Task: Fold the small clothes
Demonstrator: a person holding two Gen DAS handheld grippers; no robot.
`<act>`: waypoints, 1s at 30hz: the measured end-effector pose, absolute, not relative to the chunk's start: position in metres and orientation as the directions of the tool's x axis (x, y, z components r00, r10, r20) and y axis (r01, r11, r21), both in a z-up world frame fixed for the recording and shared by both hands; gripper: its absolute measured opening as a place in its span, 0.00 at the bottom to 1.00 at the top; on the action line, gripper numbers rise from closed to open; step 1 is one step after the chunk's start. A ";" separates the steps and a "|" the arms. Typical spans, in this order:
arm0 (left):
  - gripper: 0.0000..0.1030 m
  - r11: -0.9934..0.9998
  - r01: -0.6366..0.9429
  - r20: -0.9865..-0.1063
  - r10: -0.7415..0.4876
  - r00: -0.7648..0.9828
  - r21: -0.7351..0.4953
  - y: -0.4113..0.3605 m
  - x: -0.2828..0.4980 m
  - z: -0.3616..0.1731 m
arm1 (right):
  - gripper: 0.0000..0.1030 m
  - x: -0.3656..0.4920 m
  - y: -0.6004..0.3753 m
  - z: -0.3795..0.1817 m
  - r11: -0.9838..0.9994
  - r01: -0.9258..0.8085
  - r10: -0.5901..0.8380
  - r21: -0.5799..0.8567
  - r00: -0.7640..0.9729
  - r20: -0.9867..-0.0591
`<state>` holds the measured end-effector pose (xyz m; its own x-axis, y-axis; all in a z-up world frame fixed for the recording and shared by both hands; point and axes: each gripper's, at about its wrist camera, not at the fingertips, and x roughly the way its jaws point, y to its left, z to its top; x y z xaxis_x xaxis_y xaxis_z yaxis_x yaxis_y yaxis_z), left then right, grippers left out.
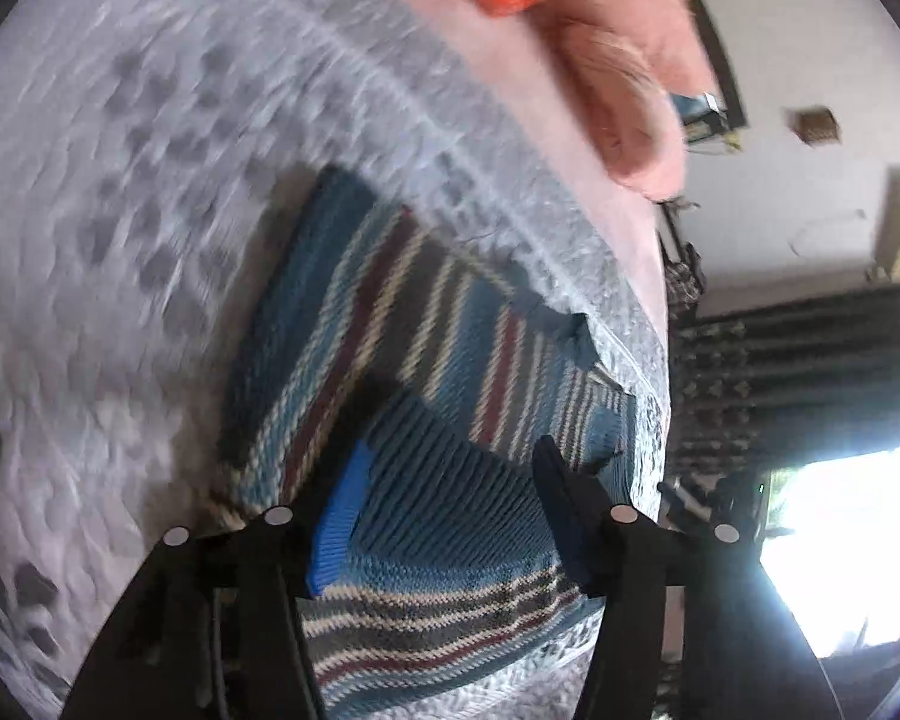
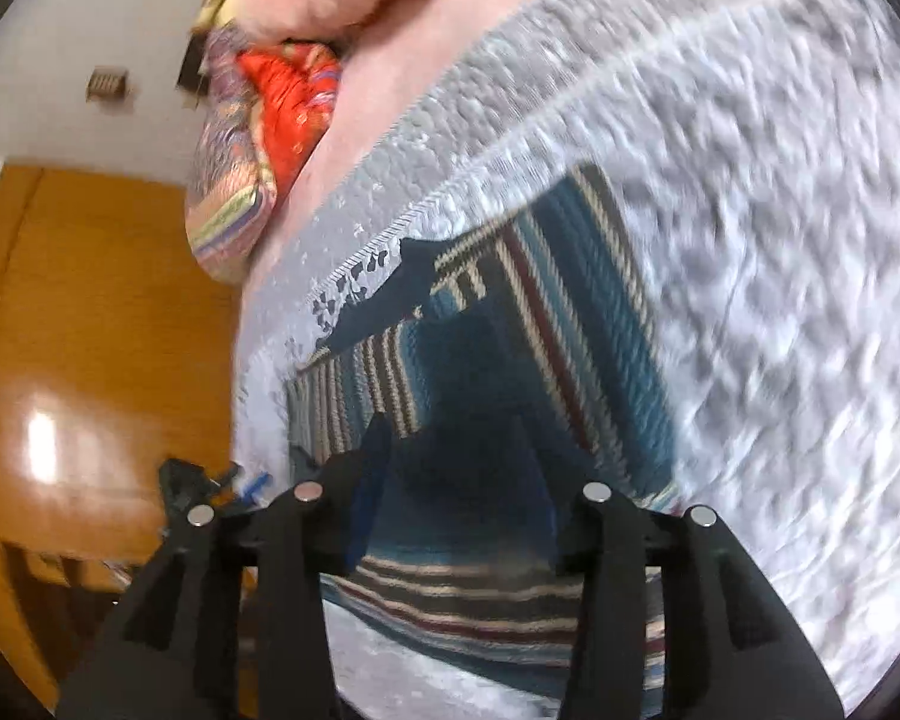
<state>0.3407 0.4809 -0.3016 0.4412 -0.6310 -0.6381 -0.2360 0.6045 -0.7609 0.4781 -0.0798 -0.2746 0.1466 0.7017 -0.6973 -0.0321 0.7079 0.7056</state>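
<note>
**Striped knit near the bed's edge**

A teal, cream and maroon striped knitted garment [image 1: 414, 360] lies partly folded on a textured grey bedspread [image 1: 120, 210], close to its edge. The left gripper [image 1: 444, 504] and right gripper [image 2: 456, 480] both stand spread apart above the ribbed wool, grasping nothing.

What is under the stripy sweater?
The striped knitted sweater lies on a grey-white patterned bedspread, which shows all around it. A pink blanket lies farther back. Whatever is directly beneath the sweater is covered, so it cannot be seen.
</note>
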 end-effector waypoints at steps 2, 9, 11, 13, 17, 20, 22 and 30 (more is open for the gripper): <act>0.60 0.638 -0.207 -0.656 -0.625 0.423 -0.742 0.478 0.346 -0.303 | 0.45 0.481 -0.075 -0.274 0.748 -0.109 0.663 0.654 0.126 -0.738; 0.61 0.735 -0.154 -0.739 -0.599 0.308 -0.660 0.458 0.368 -0.331 | 0.55 0.481 -0.053 -0.307 0.791 -0.251 0.582 0.558 0.028 -0.813; 0.62 0.741 -0.139 -0.743 -0.606 0.284 -0.657 0.455 0.370 -0.338 | 0.58 0.480 -0.050 -0.315 0.788 -0.268 0.575 0.554 0.001 -0.818; 0.62 0.751 -0.115 -0.749 -0.606 0.268 -0.650 0.451 0.373 -0.341 | 0.59 0.478 -0.048 -0.320 0.785 -0.283 0.570 0.550 -0.016 -0.822; 0.49 0.779 -0.078 -0.767 -0.586 0.262 -0.622 0.448 0.370 -0.340 | 0.54 0.474 -0.039 -0.322 0.773 -0.317 0.569 0.550 -0.037 -0.821; 0.17 0.818 -0.051 -0.798 -0.544 0.259 -0.573 0.441 0.368 -0.339 | 0.15 0.471 -0.035 -0.320 0.777 -0.348 0.550 0.524 -0.028 -0.835; 0.10 0.821 -0.041 -0.797 -0.539 0.273 -0.569 0.440 0.365 -0.335 | 0.09 0.467 -0.036 -0.316 0.786 -0.361 0.538 0.502 0.001 -0.843; 0.08 0.819 0.032 -0.742 -0.535 0.404 -0.573 0.439 0.335 -0.280 | 0.07 0.441 -0.047 -0.275 0.789 -0.393 0.554 0.472 0.125 -0.823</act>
